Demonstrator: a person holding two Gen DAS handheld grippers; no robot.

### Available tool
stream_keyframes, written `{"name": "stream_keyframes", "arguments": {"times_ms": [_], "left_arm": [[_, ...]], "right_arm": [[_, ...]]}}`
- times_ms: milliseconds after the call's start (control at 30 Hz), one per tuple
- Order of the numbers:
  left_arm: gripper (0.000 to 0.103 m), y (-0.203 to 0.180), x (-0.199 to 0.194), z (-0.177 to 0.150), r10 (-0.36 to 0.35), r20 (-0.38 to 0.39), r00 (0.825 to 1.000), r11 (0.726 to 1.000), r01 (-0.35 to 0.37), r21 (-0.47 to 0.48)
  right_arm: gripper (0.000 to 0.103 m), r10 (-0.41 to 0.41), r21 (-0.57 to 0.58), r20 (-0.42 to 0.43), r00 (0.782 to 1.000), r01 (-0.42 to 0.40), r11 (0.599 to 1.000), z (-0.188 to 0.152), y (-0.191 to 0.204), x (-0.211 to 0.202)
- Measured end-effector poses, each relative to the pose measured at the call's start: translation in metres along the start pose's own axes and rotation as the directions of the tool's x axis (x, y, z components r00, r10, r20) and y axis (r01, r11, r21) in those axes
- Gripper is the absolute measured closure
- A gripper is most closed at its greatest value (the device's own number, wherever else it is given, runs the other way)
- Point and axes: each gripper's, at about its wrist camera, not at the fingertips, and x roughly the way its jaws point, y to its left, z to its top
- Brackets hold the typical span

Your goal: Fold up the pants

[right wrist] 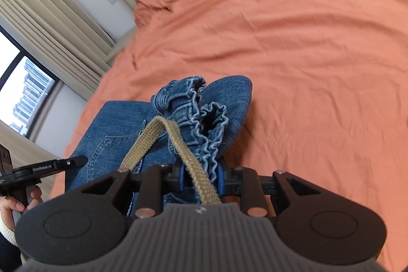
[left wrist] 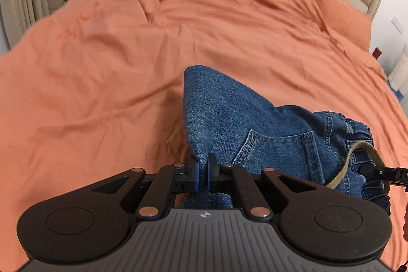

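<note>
Left wrist view: the left tongs point(left wrist: 203, 171) are clamping a fold of the blue jeans point(left wrist: 255, 134), which are spreading ahead and rightward over the orange bed point(left wrist: 102, 68).

Right wrist view: the right tongs point(right wrist: 200, 177) are pinching the jeans' gathered waistband point(right wrist: 204, 124), a tan drawstring point(right wrist: 178, 144) looping ahead of them.

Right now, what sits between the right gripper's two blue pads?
In the right wrist view, the right gripper has the jeans' ruffled elastic waistband bunched between its pads, with the tan woven drawstring running through too.
</note>
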Motion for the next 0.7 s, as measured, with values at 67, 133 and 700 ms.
{"name": "stream_keyframes", "arguments": {"times_ms": [67,133,700], "left_arm": [[0.097,0.007,0.016,-0.005,0.006,-0.016,1.000,1.000,-0.006,0.001],[0.097,0.017,0.029,-0.011,-0.010,-0.034,0.999,1.000,0.010,-0.015],[0.076,-0.008,-0.051,-0.049,0.044,0.041,0.998,0.964,-0.053,0.261]], "right_arm": [[0.084,-0.008,0.009,-0.011,1.000,0.008,1.000,-0.004,-0.014,0.012],[0.084,-0.003,0.034,-0.021,1.000,0.004,0.999,-0.006,-0.028,0.023],[0.057,-0.114,-0.292,0.228,0.967,0.180,0.939,-0.035,0.025,-0.040]]}}
